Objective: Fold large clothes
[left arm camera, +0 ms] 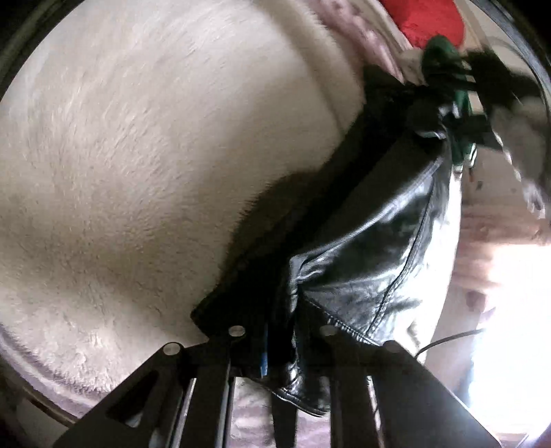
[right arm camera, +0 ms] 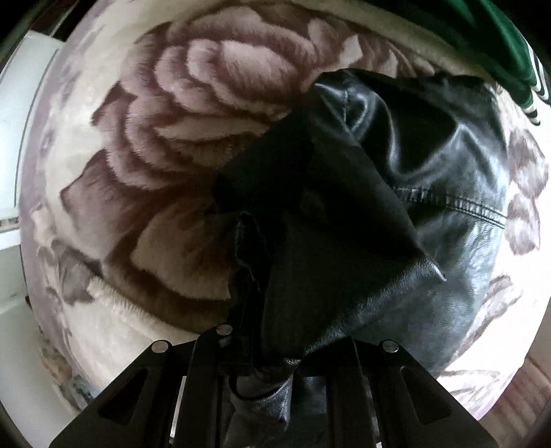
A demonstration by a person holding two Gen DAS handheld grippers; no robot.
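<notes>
Plush cream blanket (left arm camera: 137,155) with large mauve flowers (right arm camera: 193,113) covered the surface under both grippers. Across it lay the black leather jacket (left arm camera: 365,248), its dark lining turned out. The left gripper (left arm camera: 279,351) was clamped on a jacket edge; the right gripper (right arm camera: 272,358) pinched another fold close to its camera. Beyond the jacket sat a green striped garment (left arm camera: 447,69), a red cloth (left arm camera: 427,17) and grey clothing (left arm camera: 516,138), blurred.
</notes>
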